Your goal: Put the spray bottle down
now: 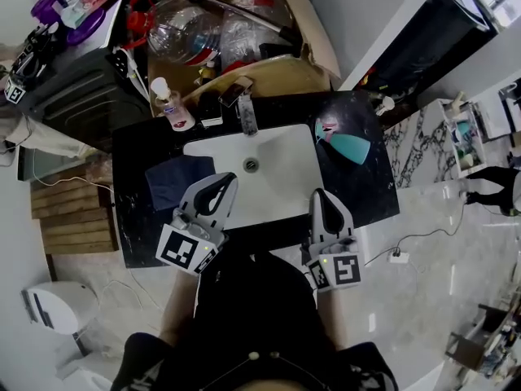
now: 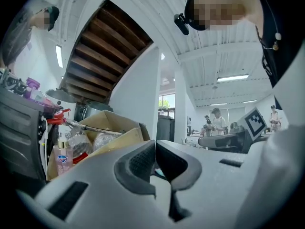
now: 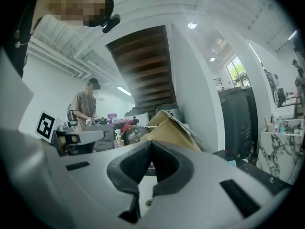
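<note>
Head view, spray bottle (image 1: 348, 145) beyond right tool (image 1: 320, 194), apart

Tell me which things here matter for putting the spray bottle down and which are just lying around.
On the job: spray bottle, lying on the counter; right gripper, shut and empty.
Just lying about: blue cloth, soap bottle, cardboard box, sink; left gripper, shut.
</note>
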Demonstrator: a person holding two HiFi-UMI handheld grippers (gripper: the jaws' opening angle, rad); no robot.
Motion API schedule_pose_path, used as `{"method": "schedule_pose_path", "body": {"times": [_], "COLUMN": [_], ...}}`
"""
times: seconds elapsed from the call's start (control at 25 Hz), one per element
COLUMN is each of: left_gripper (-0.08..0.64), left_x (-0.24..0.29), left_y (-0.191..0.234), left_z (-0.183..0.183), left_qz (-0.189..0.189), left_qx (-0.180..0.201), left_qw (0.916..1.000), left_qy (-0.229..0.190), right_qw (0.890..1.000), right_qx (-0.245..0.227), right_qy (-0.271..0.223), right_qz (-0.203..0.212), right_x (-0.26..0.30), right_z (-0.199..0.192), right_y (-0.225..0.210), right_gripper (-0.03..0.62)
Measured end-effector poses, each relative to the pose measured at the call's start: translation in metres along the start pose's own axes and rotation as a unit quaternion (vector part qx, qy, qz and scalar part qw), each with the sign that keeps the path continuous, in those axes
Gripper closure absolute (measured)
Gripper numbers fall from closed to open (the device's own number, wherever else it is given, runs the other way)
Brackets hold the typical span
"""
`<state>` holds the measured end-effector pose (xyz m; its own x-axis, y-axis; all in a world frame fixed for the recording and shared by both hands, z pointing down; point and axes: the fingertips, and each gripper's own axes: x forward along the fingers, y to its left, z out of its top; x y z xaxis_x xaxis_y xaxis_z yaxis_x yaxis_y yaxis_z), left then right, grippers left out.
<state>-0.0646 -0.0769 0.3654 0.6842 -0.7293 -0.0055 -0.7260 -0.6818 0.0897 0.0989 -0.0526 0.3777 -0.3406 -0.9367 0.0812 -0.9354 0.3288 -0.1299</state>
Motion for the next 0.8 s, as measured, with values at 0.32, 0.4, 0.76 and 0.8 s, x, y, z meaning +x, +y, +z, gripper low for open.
{"method": "schedule_pose_path", "body": {"times": [0.32, 0.4, 0.76, 0.8], "left_gripper": [0.552, 0.552, 0.552, 0.552], "left_x": [-0.006, -0.006, -0.004, -0.005], "left_y": [-0.006, -0.008, -0.016, -0.016], "left_z": [0.003, 0.003, 0.004, 0.004], "left_qz": [0.005, 0.005, 0.004, 0.005], "left_qx": [-0.007, -0.009, -0.012, -0.014], "left_qw": [0.9999, 0.9999, 0.9998, 0.9998], "left_qy": [-0.01, -0.012, -0.014, -0.015], "right_qw": [1.0, 1.0, 1.0, 1.0], "right_qx": [0.006, 0.002, 0.013, 0.017], "right_qy": [-0.023, -0.025, -0.022, -0.021], "right_qz": [0.003, 0.001, 0.004, 0.006], "right_x": [-0.012, -0.015, -0.02, -0.02], "right_z": [0.015, 0.016, 0.014, 0.014], "right_y": [-0.003, -0.004, -0.007, -0.007], "right_gripper": [0.589, 0.589, 0.589, 0.589]}}
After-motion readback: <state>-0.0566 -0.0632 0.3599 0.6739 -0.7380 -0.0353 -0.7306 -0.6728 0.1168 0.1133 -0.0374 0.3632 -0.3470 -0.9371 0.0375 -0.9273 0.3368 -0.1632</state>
